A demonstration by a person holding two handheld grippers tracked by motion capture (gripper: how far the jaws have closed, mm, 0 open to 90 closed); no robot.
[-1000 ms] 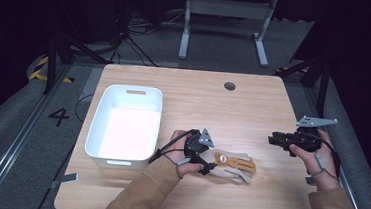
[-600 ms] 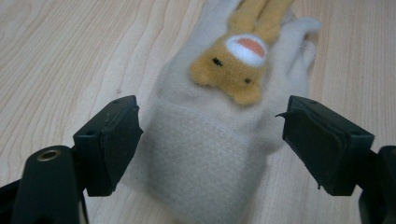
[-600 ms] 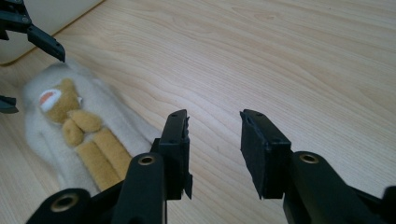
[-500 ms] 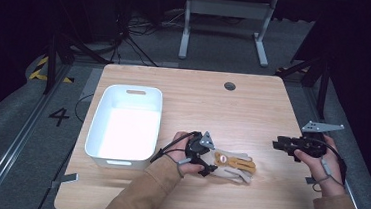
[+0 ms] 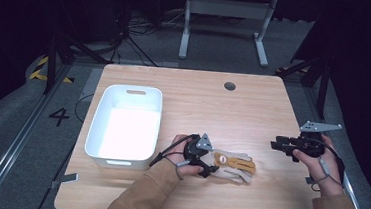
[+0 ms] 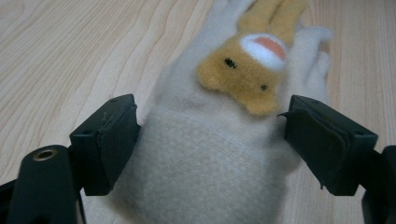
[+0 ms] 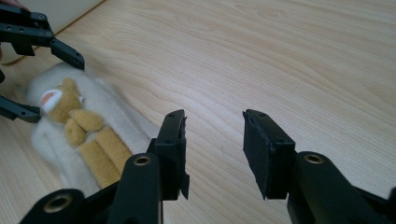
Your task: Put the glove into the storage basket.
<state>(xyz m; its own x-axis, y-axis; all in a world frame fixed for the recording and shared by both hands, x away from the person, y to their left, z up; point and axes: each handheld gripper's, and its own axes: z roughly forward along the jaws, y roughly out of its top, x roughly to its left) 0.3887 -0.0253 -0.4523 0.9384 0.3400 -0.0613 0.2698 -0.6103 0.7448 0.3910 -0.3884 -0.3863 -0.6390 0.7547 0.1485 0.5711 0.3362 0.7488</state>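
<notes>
High view: a cream glove [image 5: 231, 164] lies on the counter [image 5: 198, 105], right of the white tub [image 5: 124, 122]. My left gripper [image 5: 209, 161] sits over its cuff; my right gripper [image 5: 276, 144] hangs well apart.

Left gripper view: jaws spread wide around the cuff, pads [image 6: 109, 140] beside the fabric, not squeezing.

Right gripper view: jaws have just been opening, about half apart, holding nothing.

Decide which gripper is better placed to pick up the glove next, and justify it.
Left. The left gripper already has its open jaws on either side of the glove. The right gripper hangs apart at the table edge, holding nothing.
</notes>
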